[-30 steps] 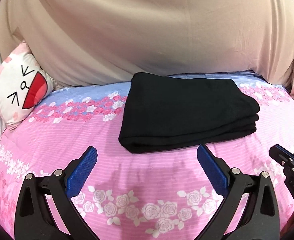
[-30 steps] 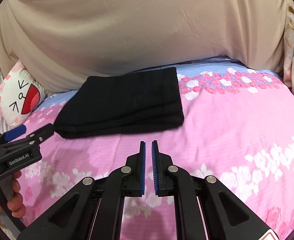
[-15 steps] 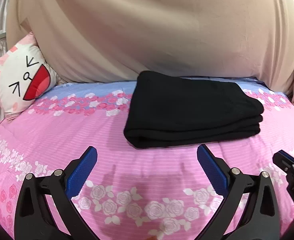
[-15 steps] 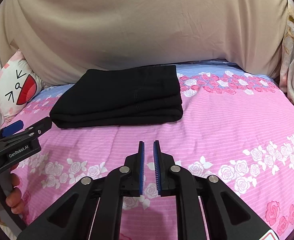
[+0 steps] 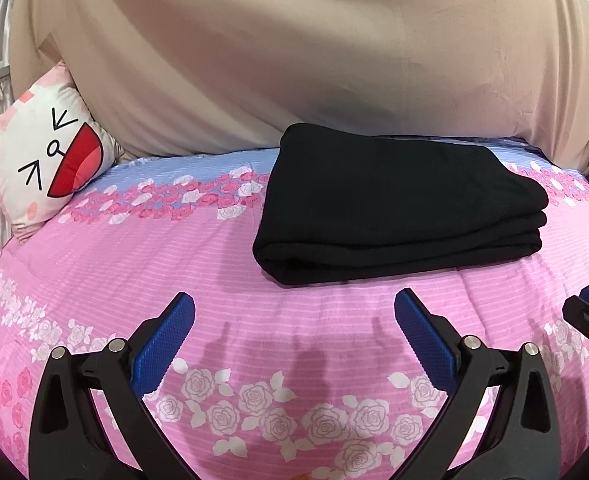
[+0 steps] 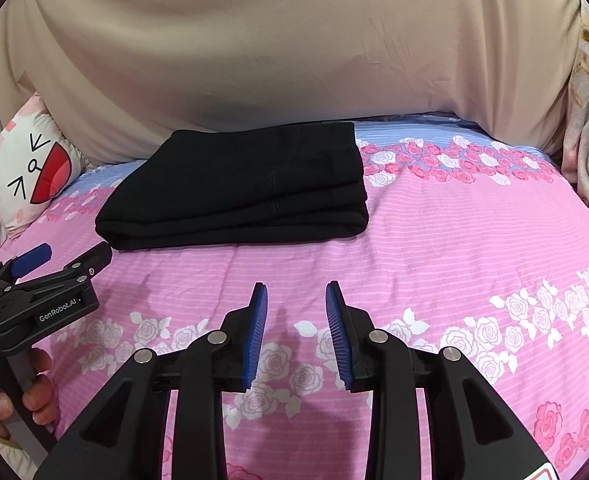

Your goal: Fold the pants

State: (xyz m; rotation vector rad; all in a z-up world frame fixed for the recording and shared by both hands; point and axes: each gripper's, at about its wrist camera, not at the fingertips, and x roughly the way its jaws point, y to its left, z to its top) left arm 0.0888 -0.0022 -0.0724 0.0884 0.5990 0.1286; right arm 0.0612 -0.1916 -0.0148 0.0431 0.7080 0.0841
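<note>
Pink floral bedspread [image 5: 134, 264], beige drape [image 5: 294, 60], cartoon pillow [image 5: 42, 160]

The left gripper [image 5: 294, 316] stood wide open, its blue pads [image 5: 162, 344] splayed well apart with nothing between them, pointing forward and tilted downward. In the right wrist view it showed at the left edge, held by a hand [image 6: 10, 400] whose fingers [image 6: 38, 384] curled round the handle. The right gripper [image 6: 296, 304] pointed the same way, also tilted down; its jaws were opening, parted by a modest gap, with nothing between them.
</note>
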